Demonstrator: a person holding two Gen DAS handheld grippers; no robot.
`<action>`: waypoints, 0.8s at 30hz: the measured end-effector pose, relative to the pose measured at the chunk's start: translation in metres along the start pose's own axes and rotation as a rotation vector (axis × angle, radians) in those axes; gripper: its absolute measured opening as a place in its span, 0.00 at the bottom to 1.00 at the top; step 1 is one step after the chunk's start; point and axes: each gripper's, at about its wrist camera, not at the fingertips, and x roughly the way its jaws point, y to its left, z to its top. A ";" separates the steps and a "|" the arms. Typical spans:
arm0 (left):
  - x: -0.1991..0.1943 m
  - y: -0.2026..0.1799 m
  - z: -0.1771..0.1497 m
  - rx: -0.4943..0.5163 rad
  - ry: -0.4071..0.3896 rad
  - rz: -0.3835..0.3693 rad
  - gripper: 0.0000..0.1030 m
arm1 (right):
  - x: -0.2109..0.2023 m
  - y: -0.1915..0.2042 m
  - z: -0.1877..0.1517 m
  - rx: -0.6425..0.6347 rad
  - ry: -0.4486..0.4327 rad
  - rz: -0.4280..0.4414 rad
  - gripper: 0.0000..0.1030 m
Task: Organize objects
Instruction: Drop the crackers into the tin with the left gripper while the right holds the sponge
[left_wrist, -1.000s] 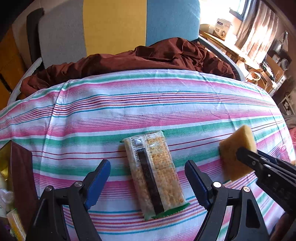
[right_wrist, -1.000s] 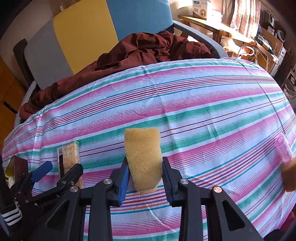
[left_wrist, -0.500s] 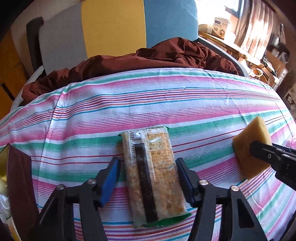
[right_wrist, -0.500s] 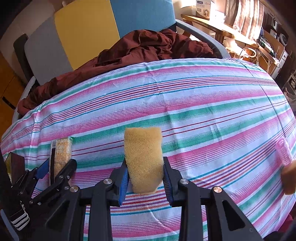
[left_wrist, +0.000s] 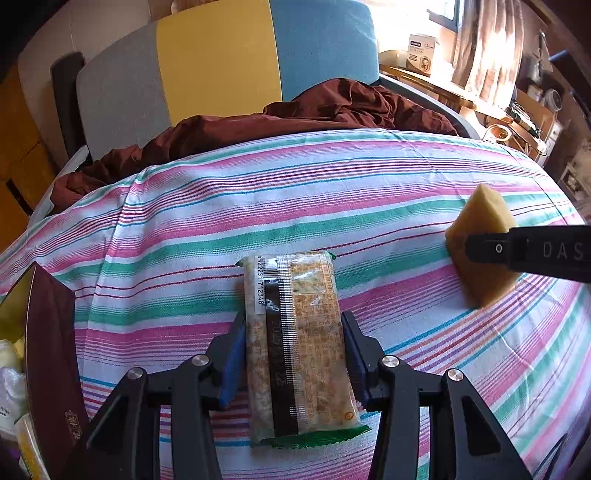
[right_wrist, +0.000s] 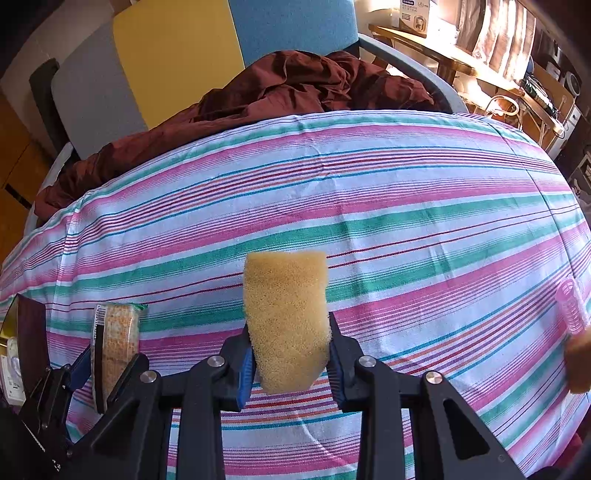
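Observation:
A clear-wrapped cracker packet (left_wrist: 297, 332) with a dark strip and barcode sits between the blue pads of my left gripper (left_wrist: 293, 347), which is shut on it above the striped cloth (left_wrist: 332, 192). The packet also shows in the right wrist view (right_wrist: 116, 339). My right gripper (right_wrist: 290, 354) is shut on a yellow sponge (right_wrist: 286, 317) and holds it over the cloth. The sponge also shows at the right of the left wrist view (left_wrist: 480, 236), with a right gripper finger across it.
A dark red box (left_wrist: 51, 350) with small items beside it stands at the left edge. A pink hair roller (right_wrist: 572, 306) lies at the right edge. A brown garment (right_wrist: 288, 88) lies on the chair behind the striped cloth.
My left gripper has closed from wide open onto the cracker packet and lifted it a little. My right gripper kept its hold on the sponge and barely moved.

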 end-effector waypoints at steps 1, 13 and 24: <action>-0.001 -0.001 -0.002 0.016 -0.011 0.001 0.47 | 0.000 0.001 0.000 -0.002 -0.001 -0.001 0.31; -0.005 -0.002 -0.010 0.005 -0.053 0.008 0.47 | 0.005 0.013 0.000 -0.036 -0.005 0.037 0.31; -0.026 -0.001 -0.027 -0.011 -0.039 0.014 0.46 | 0.002 0.026 -0.002 -0.086 -0.011 0.110 0.31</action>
